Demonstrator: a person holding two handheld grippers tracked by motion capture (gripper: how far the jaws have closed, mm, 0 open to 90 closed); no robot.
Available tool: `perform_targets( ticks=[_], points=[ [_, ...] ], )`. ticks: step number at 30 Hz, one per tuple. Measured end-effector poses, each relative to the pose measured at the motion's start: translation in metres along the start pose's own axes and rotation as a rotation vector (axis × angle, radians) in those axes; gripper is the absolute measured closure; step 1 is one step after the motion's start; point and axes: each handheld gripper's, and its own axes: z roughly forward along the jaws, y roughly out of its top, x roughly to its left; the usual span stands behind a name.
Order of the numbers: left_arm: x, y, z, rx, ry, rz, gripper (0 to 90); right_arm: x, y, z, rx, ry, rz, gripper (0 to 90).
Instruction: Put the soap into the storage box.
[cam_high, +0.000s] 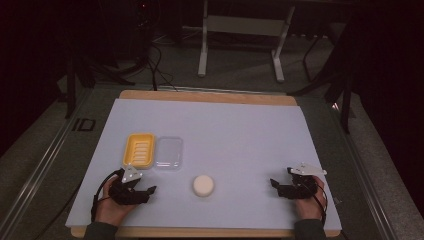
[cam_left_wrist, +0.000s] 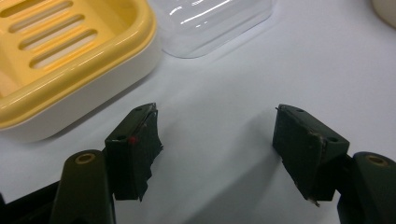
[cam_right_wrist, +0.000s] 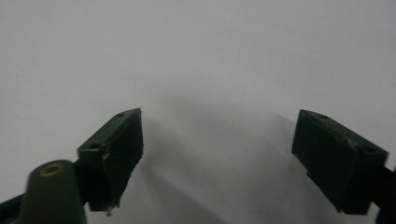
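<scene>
High view shows me the round soap bar (cam_high: 203, 185) near the tabletop's front edge, between my left gripper (cam_high: 150, 190) and right gripper (cam_high: 273, 183), both gaping and empty. Soap looks firm, slippery; I'd pinch across its sides.

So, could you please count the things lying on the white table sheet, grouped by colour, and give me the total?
Yellow: 1, the yellow slotted plastic soap dish
Clear: 1, the clear rectangular plastic lid
Cream-white: 1, the cream-white round soap bar
Total: 3
</scene>
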Motion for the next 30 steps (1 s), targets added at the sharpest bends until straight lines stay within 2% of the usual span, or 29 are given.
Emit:
perform_targets(
  ticks=[4,7,9,17,25,30],
  points=[
    [-0.002,0.002,-0.003,-0.013,-0.017,0.004,32.1,0.001,-0.002,-0.003,-0.034,-0.015,-0.011,16.4],
    [-0.003,0.003,-0.005,-0.034,-0.061,-0.005,32.5,0.003,-0.002,-0.004,-0.046,-0.014,-0.030,16.3],
    [-0.004,0.003,-0.005,-0.038,-0.074,-0.007,32.6,0.004,-0.003,-0.004,-0.043,-0.019,-0.043,16.4],
    [-0.007,0.007,-0.004,-0.034,-0.133,0.013,33.1,0.007,-0.004,-0.006,-0.067,-0.024,-0.066,16.9],
    [-0.014,0.018,-0.002,0.006,-0.140,0.099,33.1,0.008,-0.005,-0.007,-0.081,-0.036,-0.070,16.9],
    [-0.015,0.025,-0.001,0.022,-0.152,0.136,33.1,0.008,-0.005,-0.007,-0.085,-0.042,-0.073,16.9]
  ],
)
